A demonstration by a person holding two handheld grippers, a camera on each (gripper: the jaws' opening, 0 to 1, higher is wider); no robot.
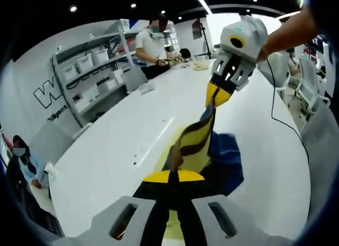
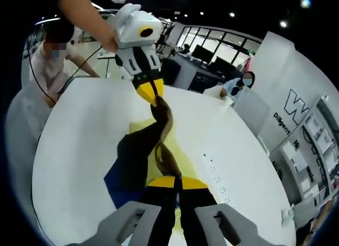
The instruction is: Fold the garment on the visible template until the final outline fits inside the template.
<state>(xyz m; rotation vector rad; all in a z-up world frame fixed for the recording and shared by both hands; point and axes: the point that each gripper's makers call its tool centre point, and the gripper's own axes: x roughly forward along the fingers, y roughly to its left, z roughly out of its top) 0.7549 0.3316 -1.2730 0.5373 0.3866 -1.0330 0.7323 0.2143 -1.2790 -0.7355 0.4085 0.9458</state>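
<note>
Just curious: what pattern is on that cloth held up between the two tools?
Yellow with dark wavy stripes; clearest in the left gripper view.

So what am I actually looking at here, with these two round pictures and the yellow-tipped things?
There is no robot here. A person holds a pair of hand tongs in each hand, and a small fisheye camera rides on each pair. That is why both pictures are round.

The left gripper view looks along the left tongs, with the right tongs coming in opposite. The right gripper view is the reverse: the right tongs below, the left tongs across.

Both tongs are shut on the same garment, a yellow and dark striped cloth with blue parts, stretched between them above a large white table. Under it lies a yellow sheet, apparently the folding template. Other people sit at the table's far side.
</note>
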